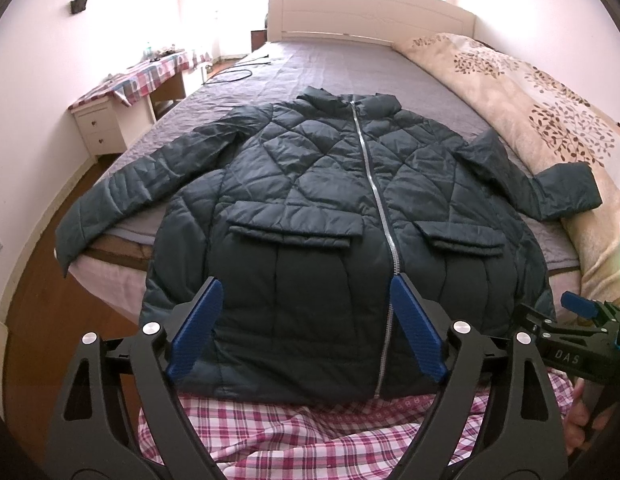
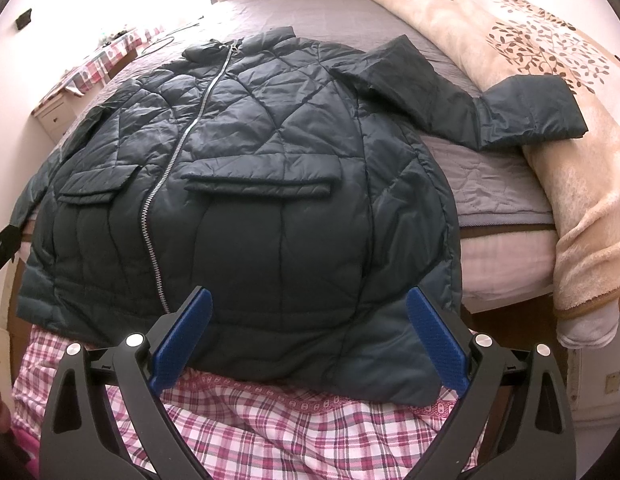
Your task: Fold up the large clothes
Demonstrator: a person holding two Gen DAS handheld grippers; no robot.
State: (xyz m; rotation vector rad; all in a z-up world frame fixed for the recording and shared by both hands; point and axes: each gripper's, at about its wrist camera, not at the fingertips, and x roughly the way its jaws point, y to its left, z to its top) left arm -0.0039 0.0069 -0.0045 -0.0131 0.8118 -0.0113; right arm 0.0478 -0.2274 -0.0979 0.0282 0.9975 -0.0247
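A dark teal quilted jacket (image 1: 310, 208) lies face up, zipped, on the bed, collar far, hem hanging over the near edge; it also shows in the right wrist view (image 2: 245, 184). Both sleeves are spread out; the right sleeve (image 2: 470, 100) reaches onto the beige blanket. My left gripper (image 1: 305, 292) is open and empty, hovering above the hem left of the zipper (image 1: 374, 184). My right gripper (image 2: 307, 304) is open and empty above the hem's right half. The right gripper's body shows at the right edge of the left wrist view (image 1: 578, 308).
A beige leaf-print blanket (image 1: 530, 112) lies along the bed's right side. The grey bedsheet (image 1: 310, 68) stretches to a white headboard (image 1: 370, 16). A desk with a plaid cloth (image 1: 141, 76) stands left. Pink plaid fabric (image 2: 293, 428) lies below the hem.
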